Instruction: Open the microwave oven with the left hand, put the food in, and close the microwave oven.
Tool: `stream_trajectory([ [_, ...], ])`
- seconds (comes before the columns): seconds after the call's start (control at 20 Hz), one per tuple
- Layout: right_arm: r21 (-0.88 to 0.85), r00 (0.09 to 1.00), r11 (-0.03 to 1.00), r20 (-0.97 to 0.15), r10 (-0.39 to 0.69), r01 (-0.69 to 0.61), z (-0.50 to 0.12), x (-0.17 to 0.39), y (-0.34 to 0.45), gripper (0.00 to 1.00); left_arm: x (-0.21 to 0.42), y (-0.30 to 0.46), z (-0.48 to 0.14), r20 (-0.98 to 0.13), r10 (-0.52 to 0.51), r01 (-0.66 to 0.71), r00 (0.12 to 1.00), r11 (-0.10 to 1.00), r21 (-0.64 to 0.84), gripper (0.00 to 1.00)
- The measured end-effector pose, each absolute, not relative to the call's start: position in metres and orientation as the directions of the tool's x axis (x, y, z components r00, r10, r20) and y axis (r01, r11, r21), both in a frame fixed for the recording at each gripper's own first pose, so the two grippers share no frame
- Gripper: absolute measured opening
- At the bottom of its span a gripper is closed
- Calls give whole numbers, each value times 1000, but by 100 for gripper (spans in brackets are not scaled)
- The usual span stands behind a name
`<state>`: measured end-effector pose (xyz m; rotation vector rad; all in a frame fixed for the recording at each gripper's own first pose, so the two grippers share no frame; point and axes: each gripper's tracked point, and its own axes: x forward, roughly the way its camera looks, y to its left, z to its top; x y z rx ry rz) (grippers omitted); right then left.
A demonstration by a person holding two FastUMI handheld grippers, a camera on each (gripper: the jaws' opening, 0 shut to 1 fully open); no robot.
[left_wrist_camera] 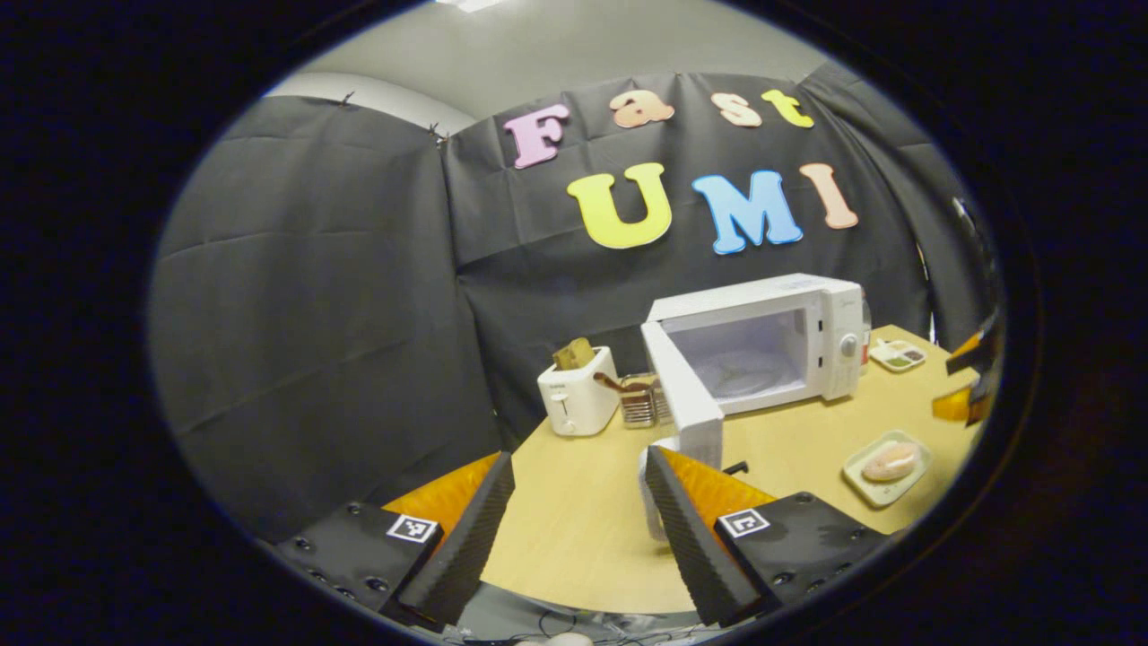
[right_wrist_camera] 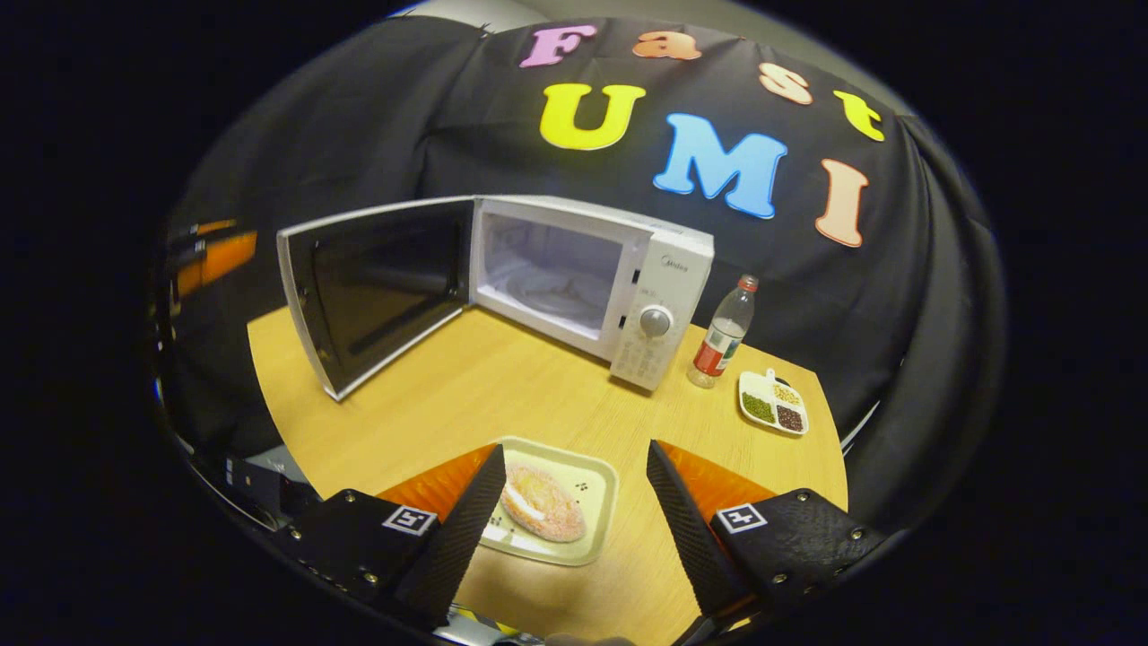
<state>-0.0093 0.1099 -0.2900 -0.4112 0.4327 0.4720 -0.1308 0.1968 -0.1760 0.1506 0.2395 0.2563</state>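
**Standing open: microwave door swung wide, food not yet inside**

Showing the first step done, the microwave oven [right_wrist_camera: 587,278] sits on a round wooden table [right_wrist_camera: 466,395] with its door [right_wrist_camera: 377,287] swung fully out to the side. The white cavity, with a glass turntable on its floor, looks empty.

The food [right_wrist_camera: 541,505], a round pinkish piece that may be a bun or doughnut, lies on a pale rectangular tray [right_wrist_camera: 596,502] near the front edge of the table, well apart from the oven. In the right gripper view the right gripper [right_wrist_camera: 574,502] hangs just above this tray, its two ridged black fingers spread wide to either side of the food and touching nothing.

In the left gripper view the left gripper [left_wrist_camera: 578,511] is also spread open and empty, held back from the table edge, with the open door ahead of it. A white toaster [left_wrist_camera: 578,395] holding bread stands left of the oven.

A water bottle [right_wrist_camera: 722,336] and a small divided dish of beans [right_wrist_camera: 773,404] stand to the oven's other side.

By this reading, opening is complete; picking up the food, placing it inside and closing the door all remain.
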Motion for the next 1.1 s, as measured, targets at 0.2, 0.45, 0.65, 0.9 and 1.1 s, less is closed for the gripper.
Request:
stream_trajectory([
  [0.2,-365,746,701,-560,360,-613,-345,-7,114,97,-113,154,-131,-182,213,-193,960,974,118,100],
  [0.45,-389,701,628,-605,378,-674,-374,0,127,97,-81,120,-102,-144,152,-134,978,983,128,100],
  [0.65,-376,681,624,-634,366,-685,-387,13,129,97,-65,107,-98,-143,126,-107,982,985,135,98],
  [0.9,-351,656,630,-670,347,-693,-392,16,124,88,-55,106,-98,-146,118,-97,982,985,146,98],
  [1.1,-316,635,645,-691,346,-696,-394,18,127,71,-51,117,-98,-150,130,-105,980,981,164,100],
])
